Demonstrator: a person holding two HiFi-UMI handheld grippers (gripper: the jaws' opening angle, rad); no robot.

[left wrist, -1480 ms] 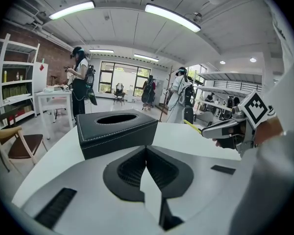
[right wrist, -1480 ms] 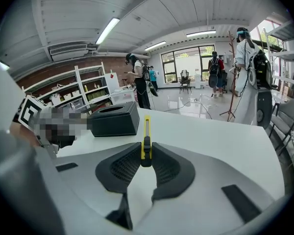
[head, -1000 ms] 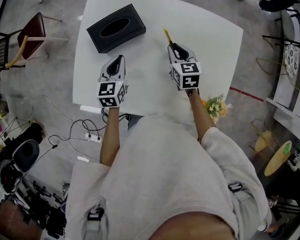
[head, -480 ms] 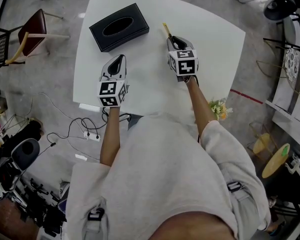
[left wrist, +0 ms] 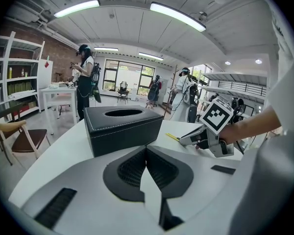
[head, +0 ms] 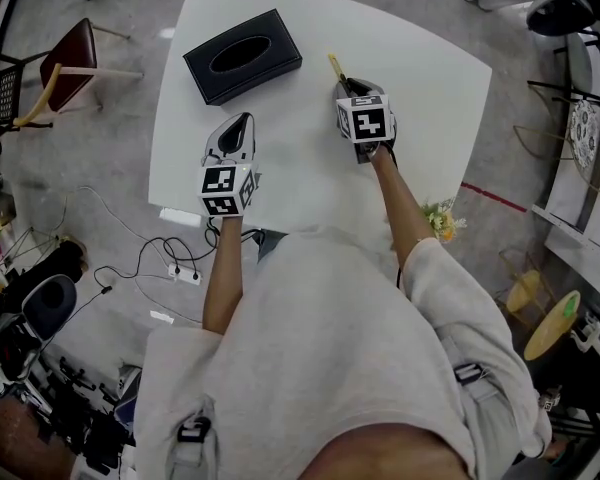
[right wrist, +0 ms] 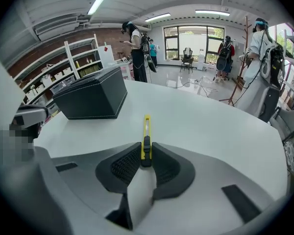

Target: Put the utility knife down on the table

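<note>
A: Anything changed near the tissue box (head: 242, 55)?

B: Left gripper (head: 238, 120), on the near side of the box, no. Its jaws are pressed together, empty. Right gripper (head: 348, 86), to the right of the box, came lower vs. a sec ago and tilts more to the table (head: 420, 58).

A: And the utility knife (right wrist: 146, 131)?

B: Still pinched in the right jaws, tip pointing away. Prob. almost down; I can't tell if it touches. Only the release is left, I think.

- Head view: from above, steeply down on the whole table (head: 430, 68).
- Left gripper view: low, close, facing the black box (left wrist: 122, 129).
- Right gripper view: low too; shares that box.
</note>
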